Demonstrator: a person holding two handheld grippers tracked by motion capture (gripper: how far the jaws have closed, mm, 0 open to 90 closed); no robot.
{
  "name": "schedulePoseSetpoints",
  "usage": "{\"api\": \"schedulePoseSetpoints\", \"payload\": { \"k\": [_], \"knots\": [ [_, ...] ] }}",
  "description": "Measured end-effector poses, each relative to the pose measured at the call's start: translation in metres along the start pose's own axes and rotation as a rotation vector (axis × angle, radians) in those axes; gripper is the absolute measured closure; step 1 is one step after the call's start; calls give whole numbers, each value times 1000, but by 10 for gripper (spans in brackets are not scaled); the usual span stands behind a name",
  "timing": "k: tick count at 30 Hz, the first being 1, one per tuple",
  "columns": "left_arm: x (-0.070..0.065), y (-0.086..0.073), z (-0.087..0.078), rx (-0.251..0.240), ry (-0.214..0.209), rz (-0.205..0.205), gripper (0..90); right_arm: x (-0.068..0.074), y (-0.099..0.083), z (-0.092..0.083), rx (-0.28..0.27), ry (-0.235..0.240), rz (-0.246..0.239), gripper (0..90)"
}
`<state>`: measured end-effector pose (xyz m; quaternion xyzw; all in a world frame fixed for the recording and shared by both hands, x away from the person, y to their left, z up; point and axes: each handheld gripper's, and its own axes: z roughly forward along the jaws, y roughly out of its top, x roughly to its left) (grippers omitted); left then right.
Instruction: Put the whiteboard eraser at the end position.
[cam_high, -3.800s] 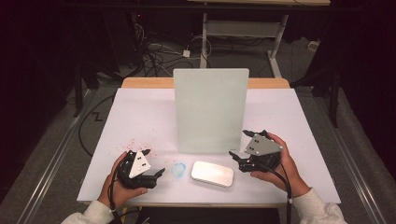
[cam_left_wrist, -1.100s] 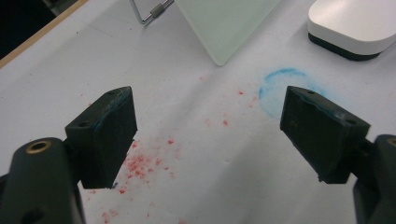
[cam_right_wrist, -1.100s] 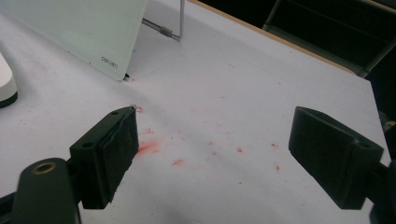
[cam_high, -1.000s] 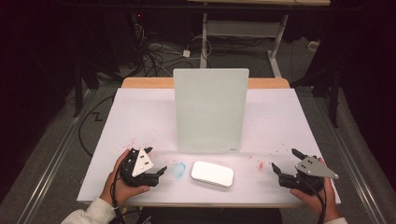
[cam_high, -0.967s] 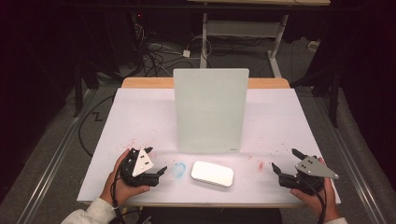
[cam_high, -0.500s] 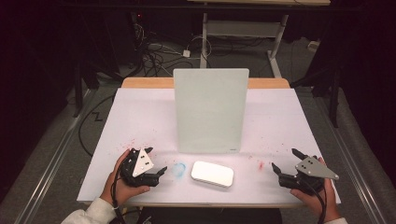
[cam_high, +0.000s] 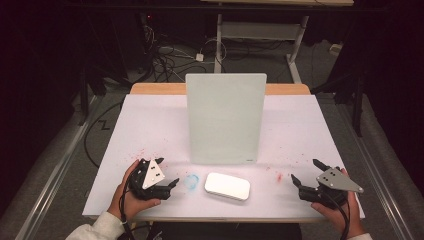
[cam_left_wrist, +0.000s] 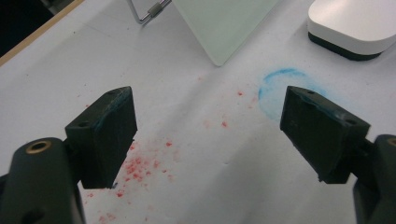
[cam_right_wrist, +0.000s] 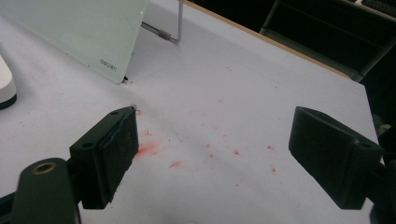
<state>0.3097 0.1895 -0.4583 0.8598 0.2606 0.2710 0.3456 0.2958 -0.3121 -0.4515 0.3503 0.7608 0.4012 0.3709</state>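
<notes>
A pale frosted board (cam_high: 225, 117) stands upright on a wire stand in the middle of the white-covered table (cam_high: 150, 120). In front of it lies a white eraser block (cam_high: 227, 186) with a dark underside. My left gripper (cam_high: 168, 172) rests at the front left, open and empty, its jaws wide apart over red specks, with a blue ring mark (cam_left_wrist: 275, 88) just ahead of it. The board's corner (cam_left_wrist: 224, 23) and the eraser (cam_left_wrist: 355, 23) lie beyond the left gripper (cam_left_wrist: 208, 126). At the front right corner my right gripper (cam_high: 304, 170) is open and holds nothing.
Red crumbs (cam_right_wrist: 147, 149) are scattered on the paper between my right gripper (cam_right_wrist: 215, 144) and the board (cam_right_wrist: 70, 28). The wire stand leg (cam_right_wrist: 175, 28) sticks out behind the board. The table's wooden far edge (cam_high: 155, 89), cables and a desk frame lie beyond.
Since 3.8 s ago my right gripper has moved from beside the eraser out to the front right corner. Over the last second both grippers stay still and open.
</notes>
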Motion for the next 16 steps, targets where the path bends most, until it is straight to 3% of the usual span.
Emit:
{"api": "schedulePoseSetpoints", "payload": {
  "k": [16],
  "knots": [
    [2, 0, 1, -4, -3, -9, 180, 0, 1, 1, 5, -6, 0, 165]
  ]
}}
